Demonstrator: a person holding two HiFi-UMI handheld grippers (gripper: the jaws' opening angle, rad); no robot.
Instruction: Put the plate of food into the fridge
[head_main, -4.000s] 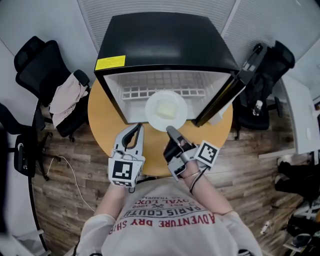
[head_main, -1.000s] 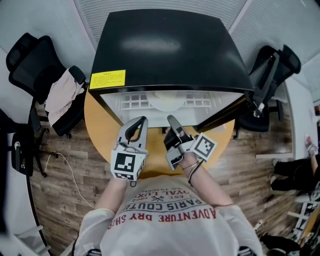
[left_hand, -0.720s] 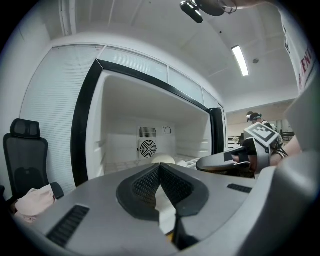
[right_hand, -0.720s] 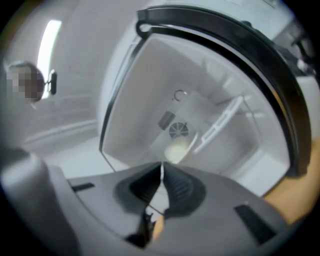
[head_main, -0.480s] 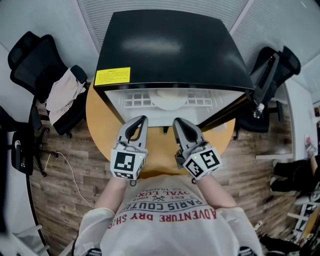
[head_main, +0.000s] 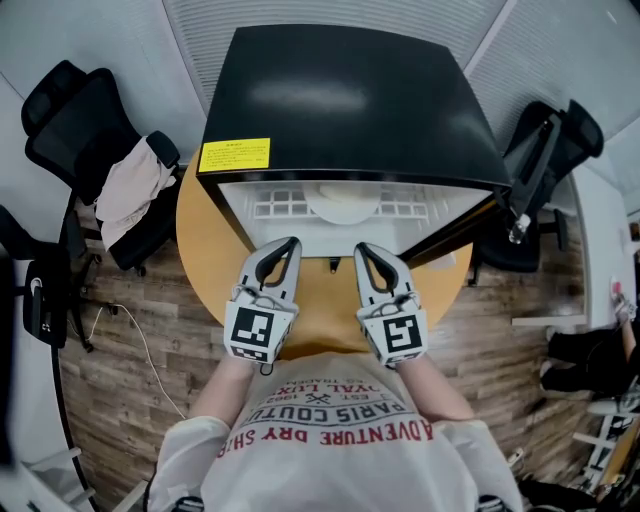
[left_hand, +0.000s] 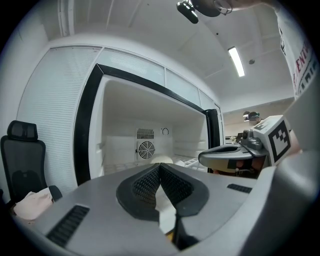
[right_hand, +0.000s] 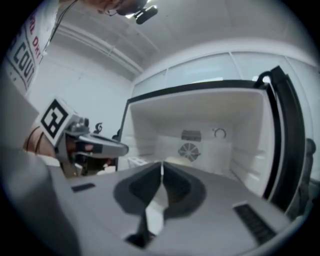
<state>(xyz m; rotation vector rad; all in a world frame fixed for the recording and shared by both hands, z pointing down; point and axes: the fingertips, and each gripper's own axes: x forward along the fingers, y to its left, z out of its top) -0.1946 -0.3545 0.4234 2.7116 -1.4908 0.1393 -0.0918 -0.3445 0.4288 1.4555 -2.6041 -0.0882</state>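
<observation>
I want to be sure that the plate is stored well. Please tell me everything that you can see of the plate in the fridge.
The plate is round, white and smooth; ceramic or plastic, I cannot tell. It lies flat on the white grid shelf inside the open fridge, about midway across. From the head view only its front half shows under the fridge's black top, and what lies on it cannot be made out. Nothing but the shelf touches it.

head view: above both grippers, facing steeply down; left gripper and right gripper low centre, fridge just past their tips.
left gripper view: along own jaws, near, into fridge; right gripper alongside, right.
right gripper view: mirrored; left gripper alongside, left.
shared: fridge interior, fan.
</observation>
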